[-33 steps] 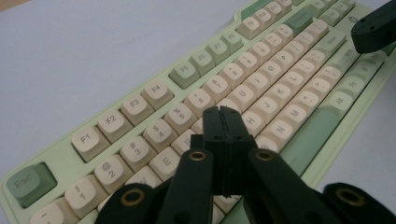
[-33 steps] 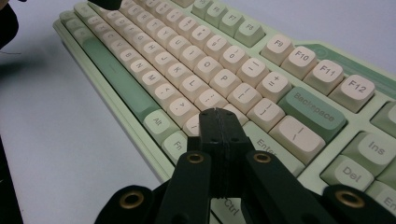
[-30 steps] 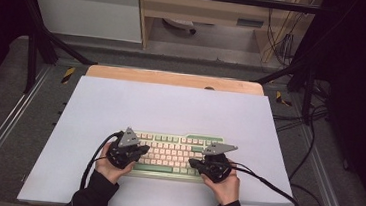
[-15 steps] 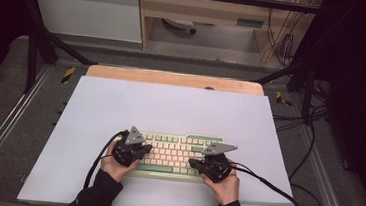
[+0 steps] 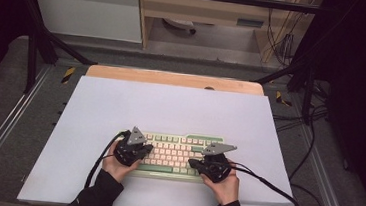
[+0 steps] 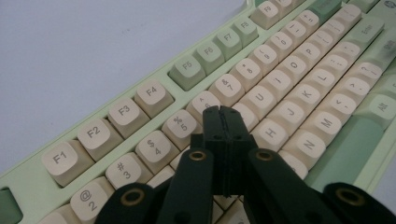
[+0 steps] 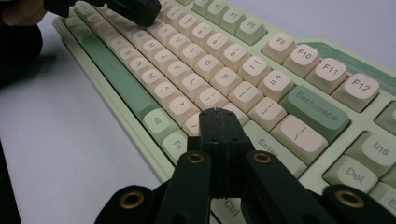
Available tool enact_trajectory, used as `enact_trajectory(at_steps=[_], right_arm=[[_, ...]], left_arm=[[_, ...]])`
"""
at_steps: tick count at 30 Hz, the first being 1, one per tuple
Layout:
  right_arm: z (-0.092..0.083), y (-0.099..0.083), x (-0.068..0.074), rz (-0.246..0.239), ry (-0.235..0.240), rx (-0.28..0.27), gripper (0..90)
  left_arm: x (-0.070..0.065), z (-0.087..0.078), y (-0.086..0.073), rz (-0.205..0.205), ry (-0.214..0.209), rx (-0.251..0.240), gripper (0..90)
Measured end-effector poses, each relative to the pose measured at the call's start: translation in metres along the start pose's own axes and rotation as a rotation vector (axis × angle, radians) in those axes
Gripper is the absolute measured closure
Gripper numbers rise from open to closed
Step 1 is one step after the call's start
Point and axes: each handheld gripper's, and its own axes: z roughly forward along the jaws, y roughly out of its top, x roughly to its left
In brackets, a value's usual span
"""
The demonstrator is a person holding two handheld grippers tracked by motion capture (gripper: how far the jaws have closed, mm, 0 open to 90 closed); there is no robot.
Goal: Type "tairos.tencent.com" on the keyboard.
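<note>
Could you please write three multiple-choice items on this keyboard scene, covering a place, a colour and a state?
1. Where does the keyboard lie on the white mat?
A. near edge, by the person
B. far edge
C. far left corner

2. What colour is the Backspace key?
A. red
B. green
C. black

3. How do the left gripper's jaws stand?
A. wide apart
B. clamped on a keycap
C. shut, nothing between

Answers: 1 A, the high view shows it close to both hands. 2 B, it is green among cream keys. 3 C, the jaws meet over the keys.
</note>
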Motion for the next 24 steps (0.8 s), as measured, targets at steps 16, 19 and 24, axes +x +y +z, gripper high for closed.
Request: enact_trajectory(at_steps=[16, 19, 24], right_arm=[[-0.001, 0.000, 0.000, 0.000, 0.002, 0.001, 90.0], [-0.001, 0.000, 0.000, -0.001, 0.002, -0.005, 90.0], [-0.001, 0.000, 0.000, -0.003, 0.002, 0.001, 90.0]], left_arm=[[-0.001, -0.008, -0.004, -0.006, -0.011, -0.012, 90.0], [-0.001, -0.011, -0.004, -0.008, -0.015, -0.020, 90.0], [0.000, -0.016, -0.005, -0.006, -0.015, -0.026, 90.0]])
